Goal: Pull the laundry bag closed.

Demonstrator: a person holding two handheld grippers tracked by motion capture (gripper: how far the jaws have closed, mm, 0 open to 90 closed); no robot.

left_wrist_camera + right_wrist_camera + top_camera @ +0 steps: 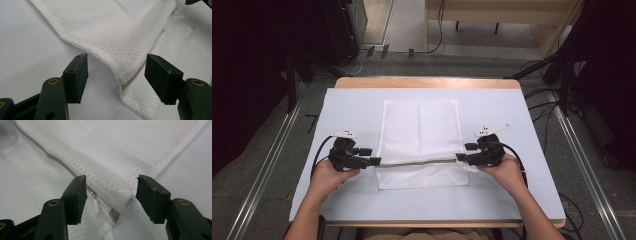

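1. Left gripper view: your left gripper has its jaws spread wide and empty, lined up on the raised left edge of the white mesh bag. The cloth sits between the pads but touches neither.
2. The zipper runs right in that gap, along the lifted fold. Probably why you aim here: it's the stiffest line to pinch.
3. Right gripper view: your right gripper is also spread, nothing pinched. The folded corner of the bag sits between the pads, slightly above the table.
4. The zipper pull, a small metal ring with a white tab, lies just beside the left-hand pad. Watch it, a close could catch the pull instead of cloth.
5. High view: the left gripper and right gripper face each other at opposite ends of the bag's fold line, a grey shadow strip across its near part.
6. The bag lies flat, centred on the white table cover, far part smooth, near flap below the fold.
7. Judgement: symmetric placement suggests you're set to grab both ends together and fold or lift evenly. Grip not yet made.
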